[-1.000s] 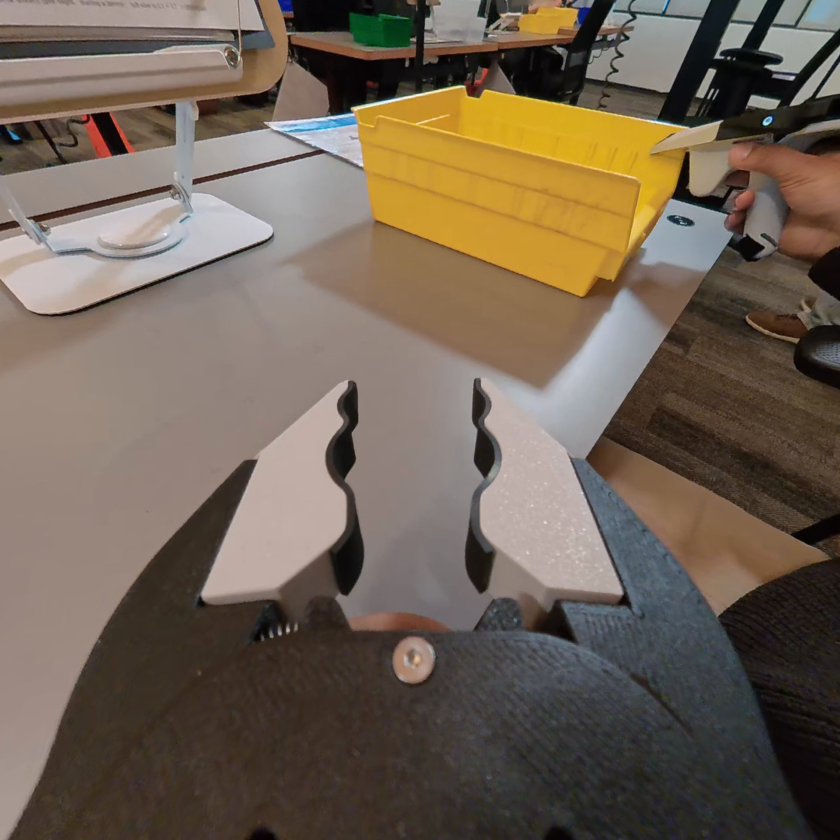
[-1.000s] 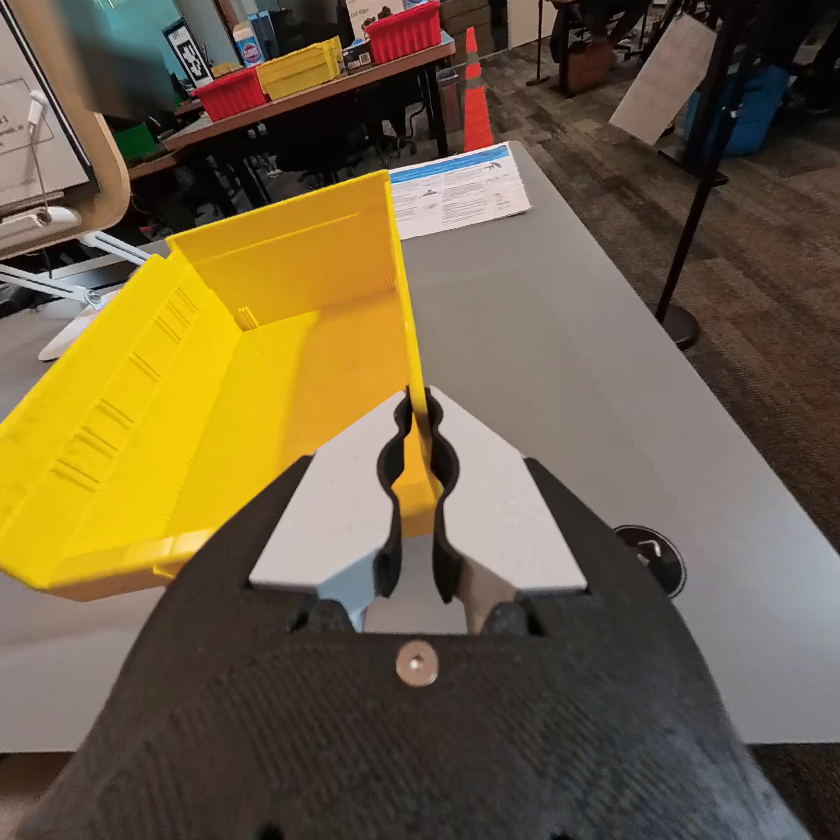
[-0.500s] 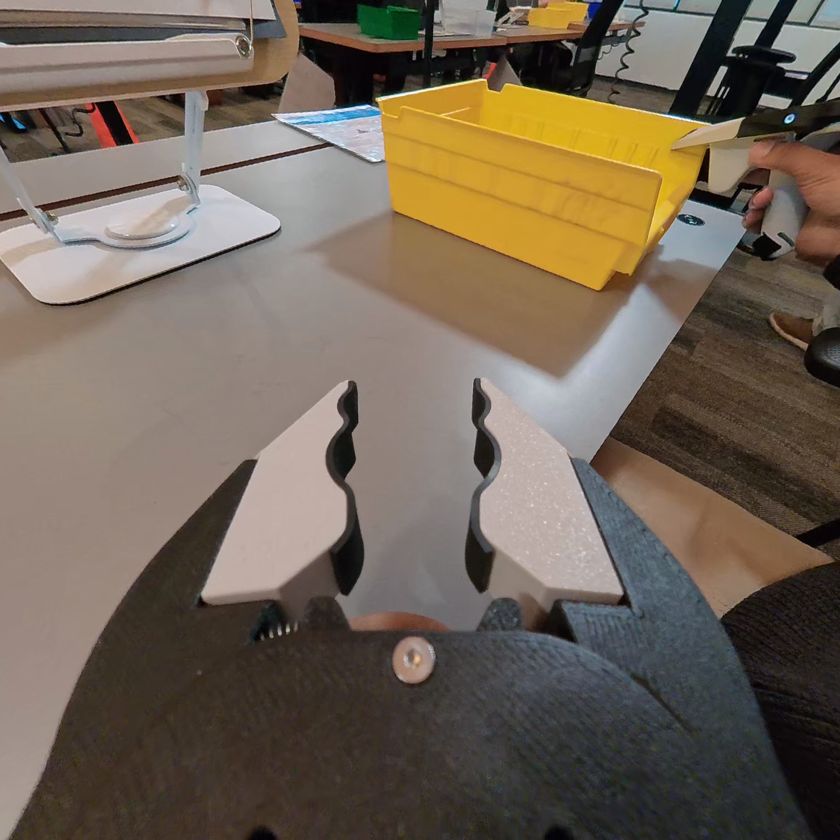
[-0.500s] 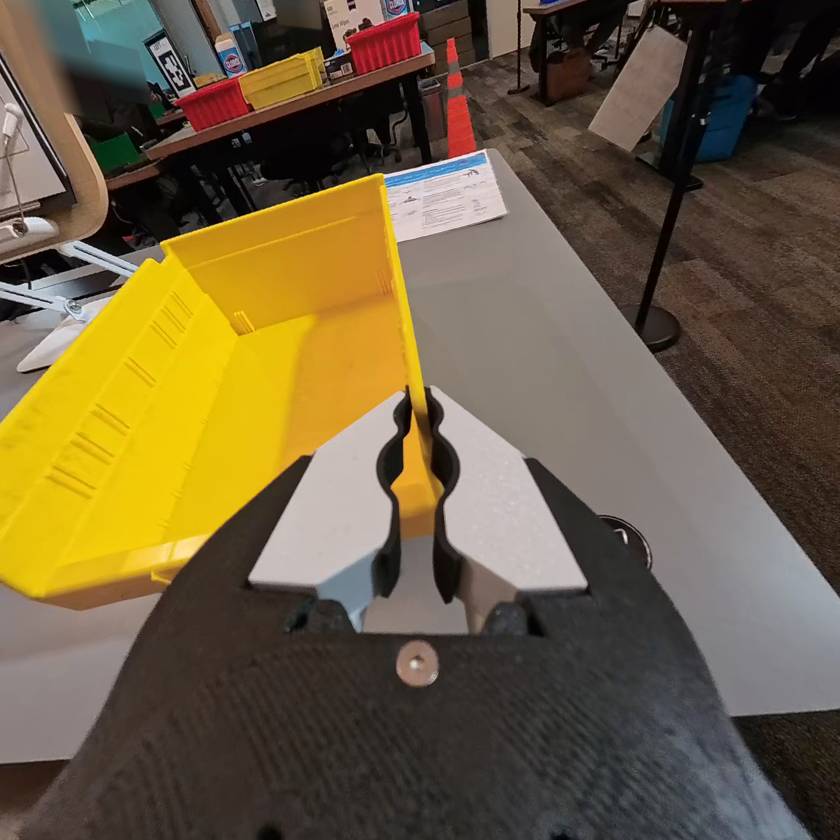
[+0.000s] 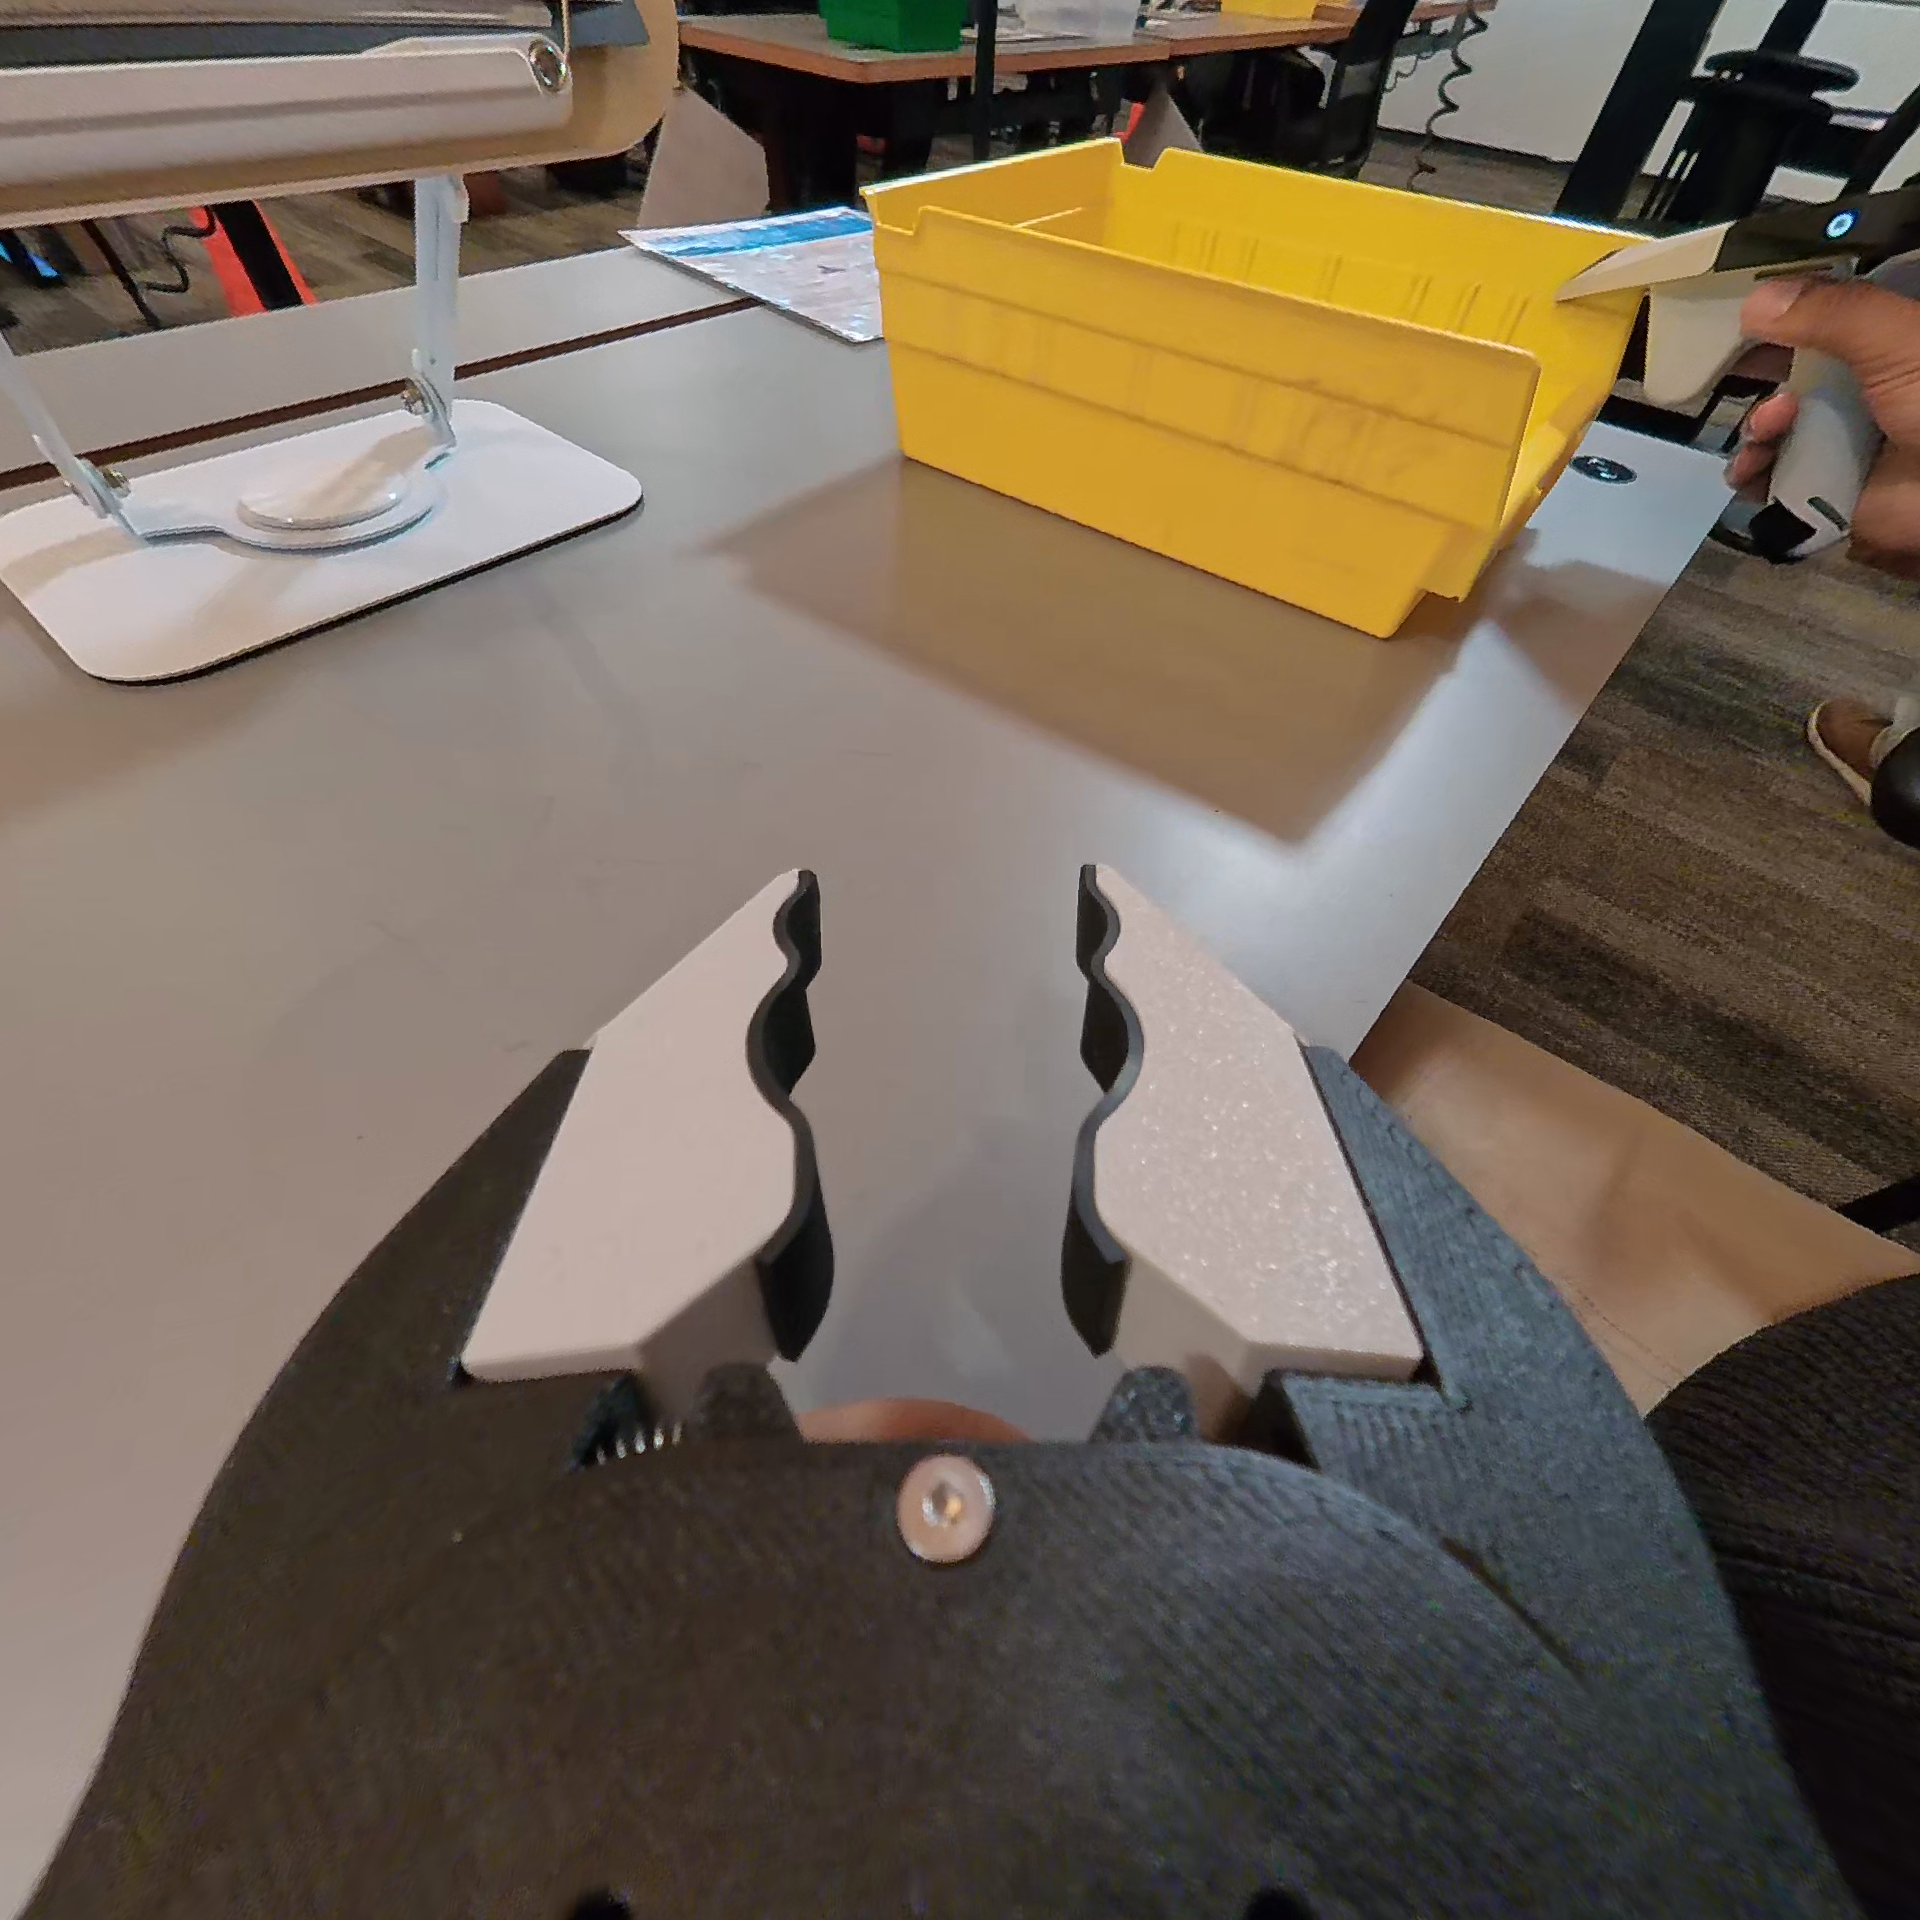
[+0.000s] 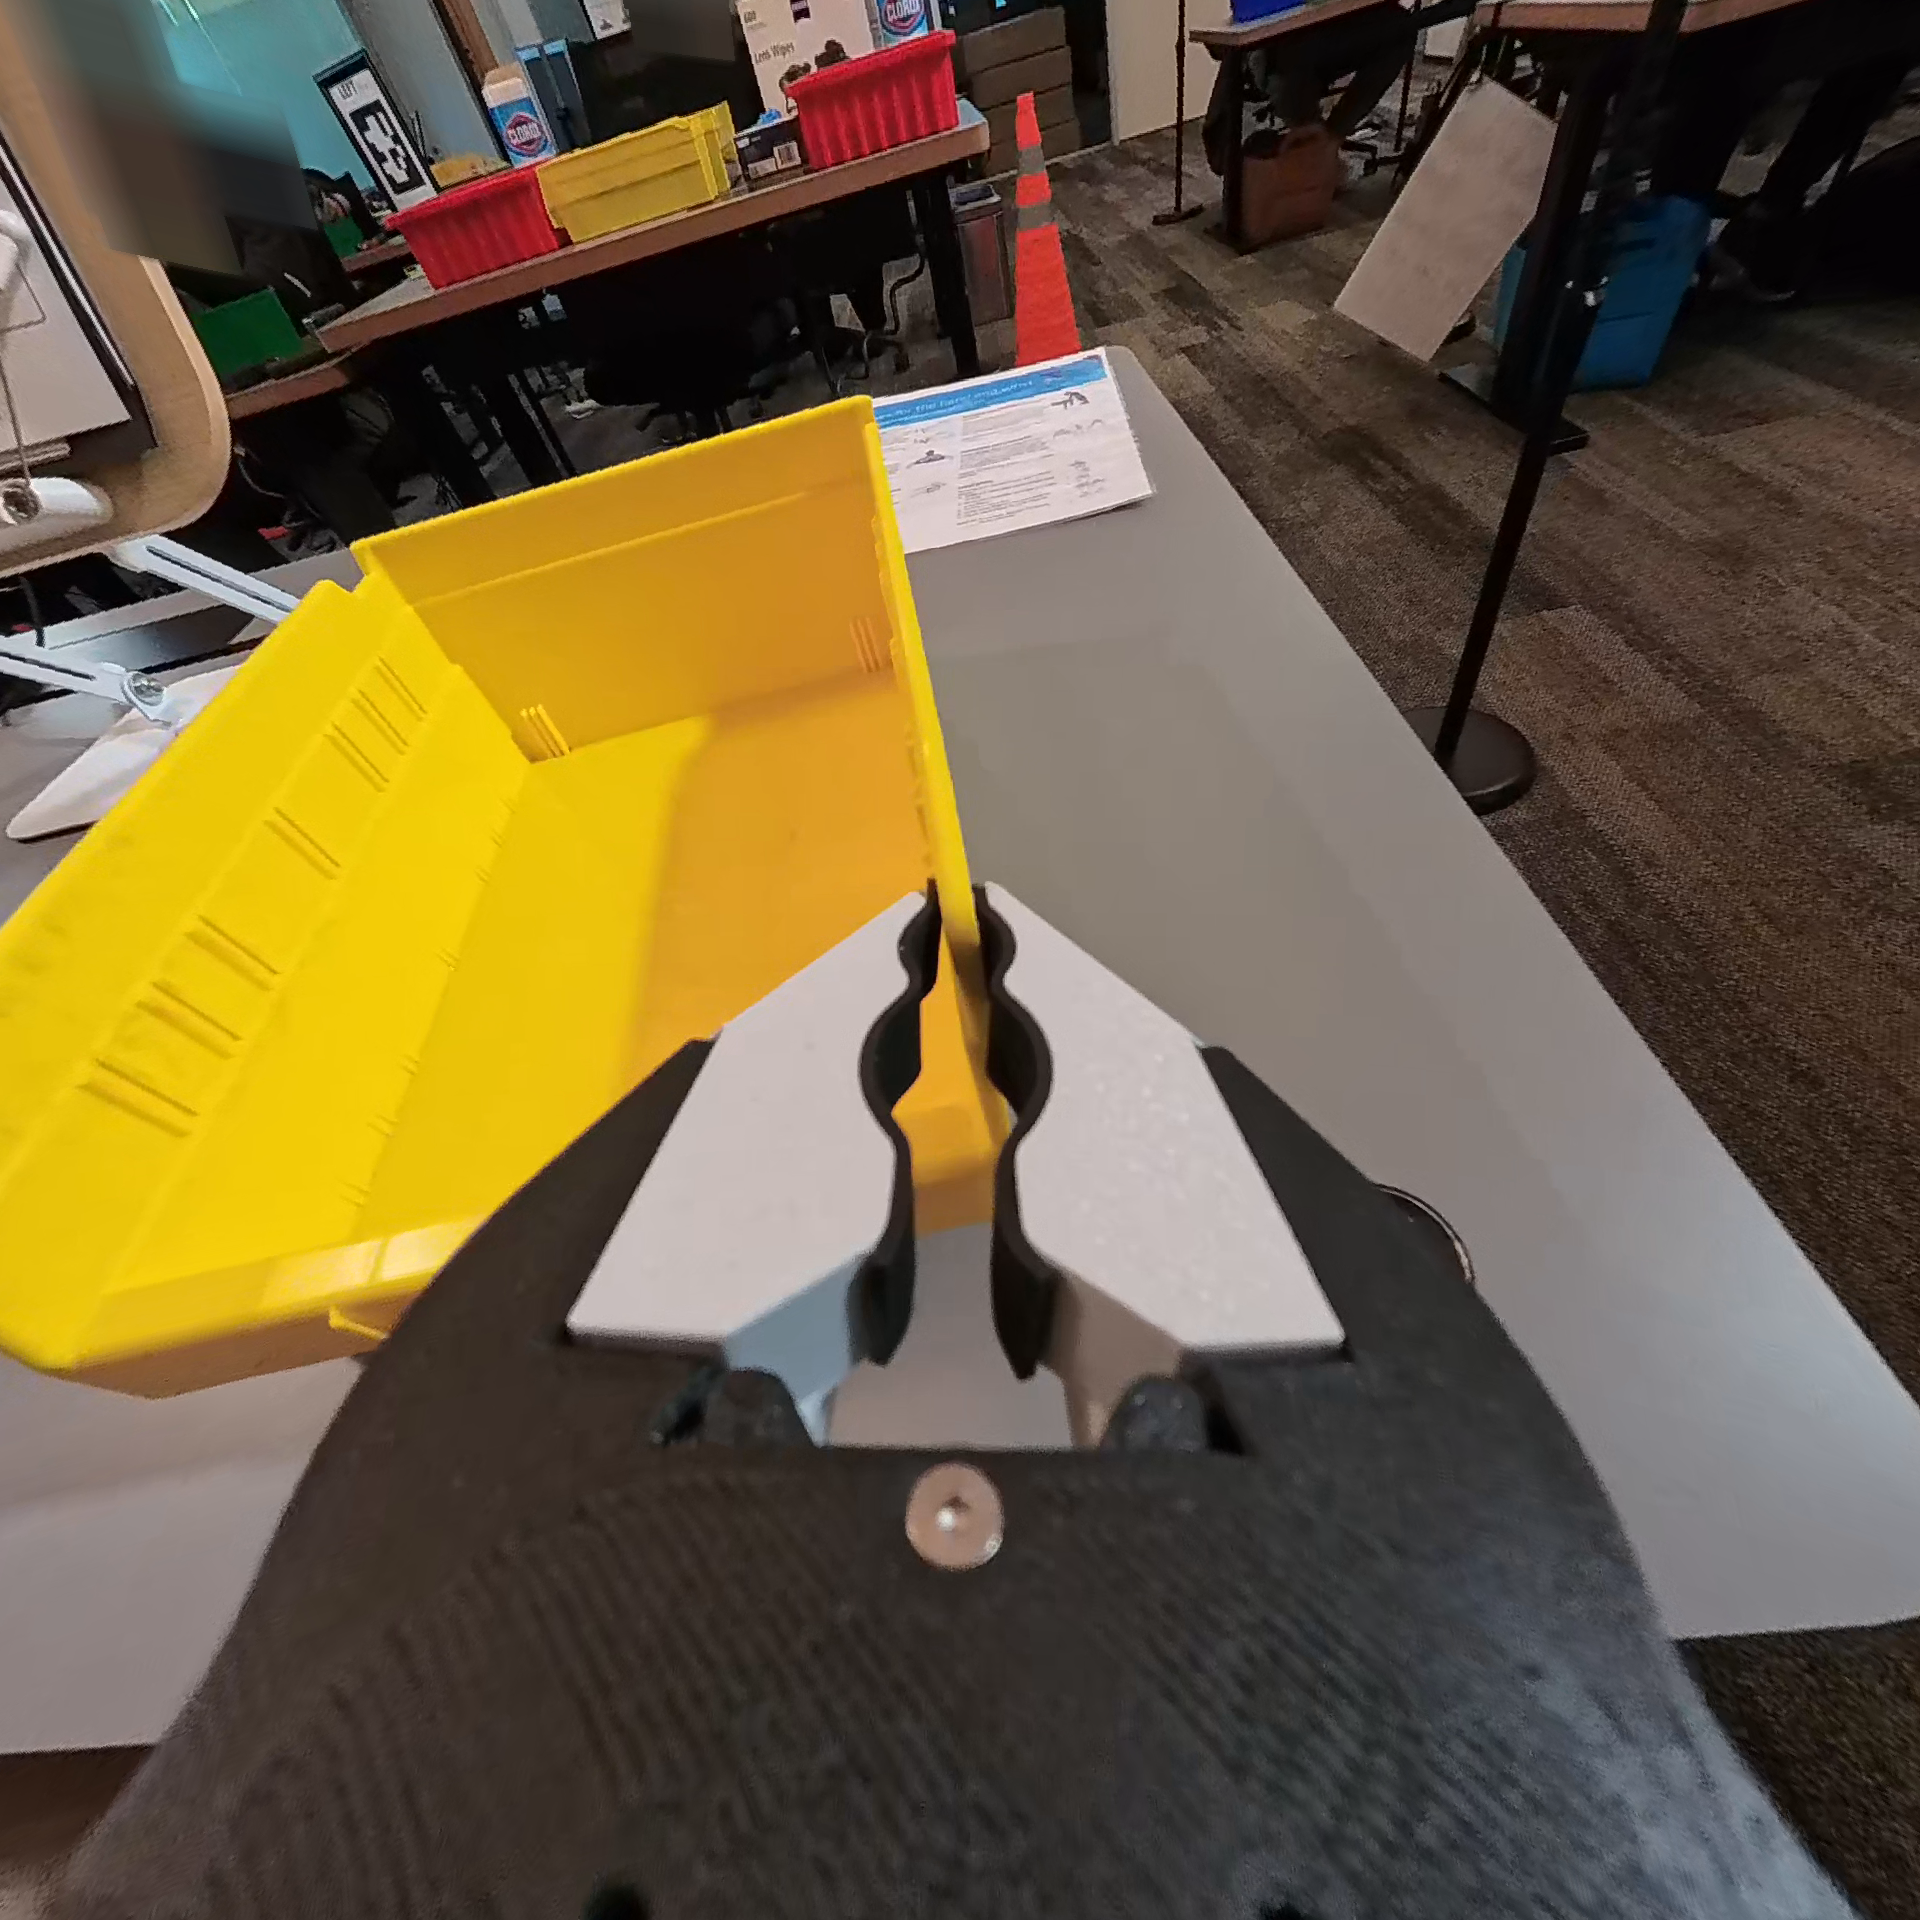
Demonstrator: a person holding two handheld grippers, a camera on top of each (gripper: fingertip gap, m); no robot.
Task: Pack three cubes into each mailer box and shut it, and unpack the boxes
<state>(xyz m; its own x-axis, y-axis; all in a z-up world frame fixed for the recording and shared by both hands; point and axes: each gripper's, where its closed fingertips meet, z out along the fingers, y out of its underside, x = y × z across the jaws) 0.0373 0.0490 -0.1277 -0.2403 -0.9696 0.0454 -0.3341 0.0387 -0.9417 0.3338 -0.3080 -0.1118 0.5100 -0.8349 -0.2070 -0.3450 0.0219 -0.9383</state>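
Left wrist view: the left gripper (image 5: 945, 904) hangs over the grey table (image 5: 436, 831), jaws apart and empty; a yellow bin (image 5: 1195, 416) sits ahead to its right.

Right wrist view: the right gripper (image 6: 956, 904) is clamped on the bin's (image 6: 582, 831) side wall, tilting the bin; no mailer boxes or cubes are in sight.

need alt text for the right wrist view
The right tool is shut on the side wall of an empty yellow bin on a grey table. A printed sheet lies beyond the bin, and an orange cone stands on the carpet behind the table.
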